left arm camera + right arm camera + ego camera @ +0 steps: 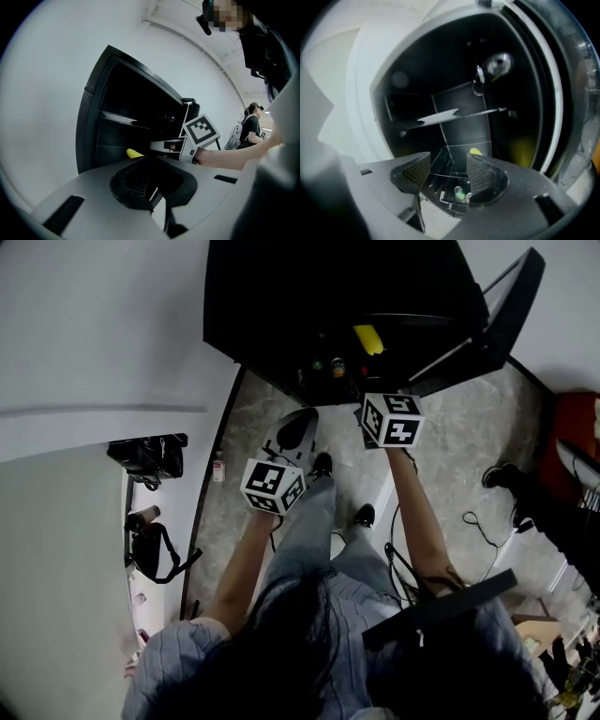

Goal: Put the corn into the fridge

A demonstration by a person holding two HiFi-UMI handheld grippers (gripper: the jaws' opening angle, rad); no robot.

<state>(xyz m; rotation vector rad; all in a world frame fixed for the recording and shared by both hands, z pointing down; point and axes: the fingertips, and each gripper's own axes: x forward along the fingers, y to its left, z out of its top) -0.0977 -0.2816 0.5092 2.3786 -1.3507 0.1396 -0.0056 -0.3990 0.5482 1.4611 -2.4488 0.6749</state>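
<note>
Lying in fridge, corn w/ long axis diag. in head view

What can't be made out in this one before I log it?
- The corn: left gripper view shows only a yellow tip; the left tool's body covers the rest.
- Right gripper view: the right tool's pad hides part of the corn.
- Small round items low in the fridge: too small and dark to name.
- Head view: the marker cube covers the right tool's jaws.

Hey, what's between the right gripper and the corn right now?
In the right gripper view, the open right gripper faces only air and small bottles low in the fridge before the corn.
</note>
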